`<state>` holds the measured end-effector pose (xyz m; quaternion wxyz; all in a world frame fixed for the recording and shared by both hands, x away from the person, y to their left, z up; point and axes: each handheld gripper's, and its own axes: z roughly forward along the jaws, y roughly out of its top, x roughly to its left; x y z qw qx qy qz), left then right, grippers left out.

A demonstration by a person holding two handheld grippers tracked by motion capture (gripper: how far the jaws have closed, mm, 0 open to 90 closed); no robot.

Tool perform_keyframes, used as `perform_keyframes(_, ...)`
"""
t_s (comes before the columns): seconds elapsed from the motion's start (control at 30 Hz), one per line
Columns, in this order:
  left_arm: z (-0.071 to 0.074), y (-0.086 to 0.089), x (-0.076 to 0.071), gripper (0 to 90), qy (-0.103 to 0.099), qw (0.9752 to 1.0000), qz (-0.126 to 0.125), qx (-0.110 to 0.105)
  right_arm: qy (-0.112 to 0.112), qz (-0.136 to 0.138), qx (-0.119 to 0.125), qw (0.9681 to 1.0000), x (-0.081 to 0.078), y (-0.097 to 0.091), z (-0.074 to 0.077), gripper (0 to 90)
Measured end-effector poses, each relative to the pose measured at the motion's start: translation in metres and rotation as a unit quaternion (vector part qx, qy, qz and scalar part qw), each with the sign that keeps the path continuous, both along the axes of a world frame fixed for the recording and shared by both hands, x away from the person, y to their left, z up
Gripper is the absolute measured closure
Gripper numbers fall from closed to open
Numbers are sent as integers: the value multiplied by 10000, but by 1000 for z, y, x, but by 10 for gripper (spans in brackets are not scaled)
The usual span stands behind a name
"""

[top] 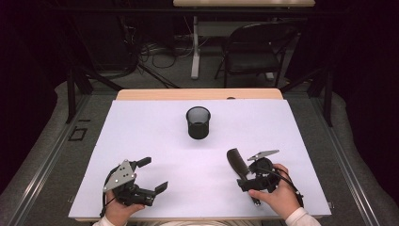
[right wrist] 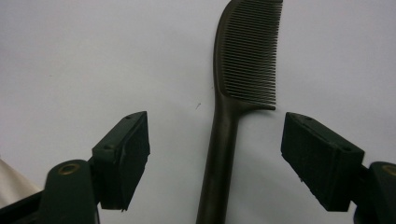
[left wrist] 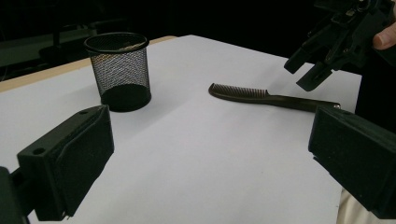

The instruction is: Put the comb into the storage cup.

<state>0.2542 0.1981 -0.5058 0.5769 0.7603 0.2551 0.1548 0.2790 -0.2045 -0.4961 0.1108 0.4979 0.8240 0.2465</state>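
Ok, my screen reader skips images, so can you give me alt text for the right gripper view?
A dark comb lies flat on the white table, its handle running between the right gripper's open jaws, which don't touch it; the teeth face right.

Your left gripper [top: 153, 175] is black, with a grey three-cornered plate [top: 120, 175] dotted with small screws on top, and its blocky jaws carry flat pads and a small round hole near the tip of one. Your right gripper [top: 243, 181] has the same black build, a thin black cable [top: 288, 181] looping over the back of your hand, and a dull brass-coloured ring at each jaw's pivot. You wear pale, cream-white sleeves [top: 299, 217] at both wrists.
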Motion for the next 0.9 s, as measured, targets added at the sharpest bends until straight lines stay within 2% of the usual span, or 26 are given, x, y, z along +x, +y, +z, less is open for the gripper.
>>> perform_keyframes(0.13, 0, -1, 0, 4, 1, 10000, 21, 8, 115, -14, -8, 9999, 4, -1, 0, 264)
perform_keyframes(0.2, -1, -1, 0, 5, 9, 10000, 22, 5, 279, -54, 41, 9996, 8, -3, 0, 287)
perform_keyframes(0.37, 0, 0, 0, 5, -2, 10000, 67, 22, 370, -106, -87, 9992, 13, -5, 1, 309)
perform_keyframes(0.63, -1, 0, 0, 5, 22, 10000, 35, 16, 418, -130, -52, 9990, 19, -5, 5, 345)
perform_keyframes(0.8, -1, 0, 1, 5, 35, 10000, 61, 24, 437, -168, -194, 9987, 21, -4, 6, 351)
perform_keyframes(0.87, -1, 0, 1, 5, 36, 10000, 65, 23, 441, -206, -170, 9987, 21, -3, 6, 352)
perform_keyframes(0.9, -1, 0, 1, 5, 37, 10000, 61, 23, 467, -154, -246, 9985, 23, -2, 5, 352)
